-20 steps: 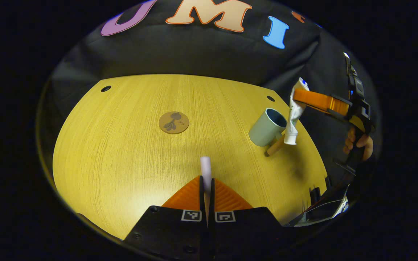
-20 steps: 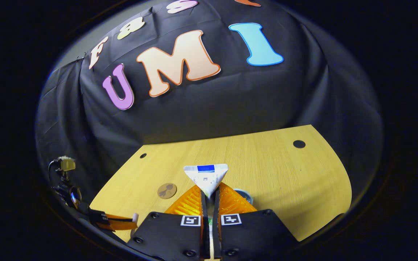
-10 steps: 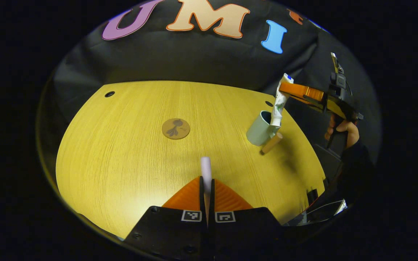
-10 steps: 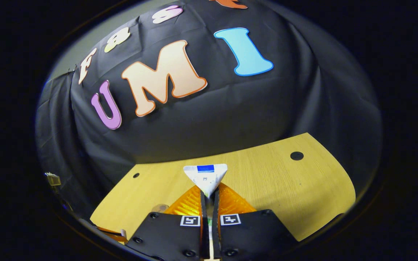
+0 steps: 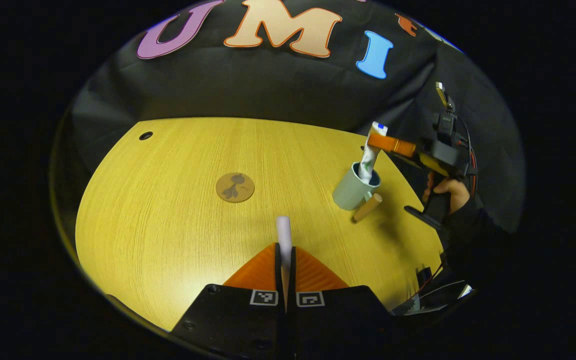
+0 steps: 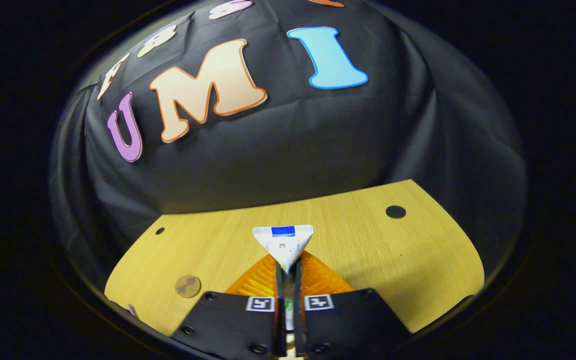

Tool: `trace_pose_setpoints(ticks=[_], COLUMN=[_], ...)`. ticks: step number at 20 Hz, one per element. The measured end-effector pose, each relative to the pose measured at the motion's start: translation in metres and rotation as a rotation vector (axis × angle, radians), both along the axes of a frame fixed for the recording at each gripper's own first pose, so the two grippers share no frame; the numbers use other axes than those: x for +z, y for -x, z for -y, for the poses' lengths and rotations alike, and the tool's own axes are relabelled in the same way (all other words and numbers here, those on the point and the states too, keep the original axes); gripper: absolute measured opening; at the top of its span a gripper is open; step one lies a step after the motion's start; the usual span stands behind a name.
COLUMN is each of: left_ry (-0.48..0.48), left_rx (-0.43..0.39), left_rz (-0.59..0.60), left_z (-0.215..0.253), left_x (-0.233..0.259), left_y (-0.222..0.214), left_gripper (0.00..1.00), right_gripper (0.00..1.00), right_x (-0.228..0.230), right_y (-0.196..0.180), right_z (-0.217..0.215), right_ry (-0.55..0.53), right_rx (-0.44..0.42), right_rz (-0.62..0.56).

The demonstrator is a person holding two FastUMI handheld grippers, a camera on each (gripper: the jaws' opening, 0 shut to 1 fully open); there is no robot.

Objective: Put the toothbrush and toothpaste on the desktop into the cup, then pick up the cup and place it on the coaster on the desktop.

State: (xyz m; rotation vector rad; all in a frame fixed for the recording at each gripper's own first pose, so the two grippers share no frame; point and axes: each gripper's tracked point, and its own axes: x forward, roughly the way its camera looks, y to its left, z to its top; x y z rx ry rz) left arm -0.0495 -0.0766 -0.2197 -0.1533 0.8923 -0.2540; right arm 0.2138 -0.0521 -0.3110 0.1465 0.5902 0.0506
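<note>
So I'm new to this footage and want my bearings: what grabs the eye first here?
In the left gripper view, the toothpaste stands out: the right gripper holds it by its flat end, cap end down in the cup at the desk's right side. In the foreground, the left gripper is clamped on the toothbrush, with the coaster lying mid-desk.

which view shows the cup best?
Left gripper view: the cup stands on the desktop, rim and wall plain, the toothpaste held by the right claw dipping into its mouth. In the right gripper view I cannot make the cup out.
</note>
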Motion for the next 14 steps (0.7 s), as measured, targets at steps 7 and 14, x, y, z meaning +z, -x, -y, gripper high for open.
trace_pose_setpoints(ticks=[7,14], left_ry=[0.016,0.051], left_rx=[-0.052,-0.123], left_rz=[0.097,0.164], left_z=[0.022,0.061], left_x=[0.030,0.048], left_y=[-0.048,-0.086], left_gripper=[0.00,0.00], right_gripper=[0.15,0.83], right_x=[-0.025,0.003], right_y=[0.034,0.074], right_z=[0.002,0.000], right_ry=[0.041,-0.040], right_rx=[0.000,0.018], right_rz=[-0.110,-0.093])
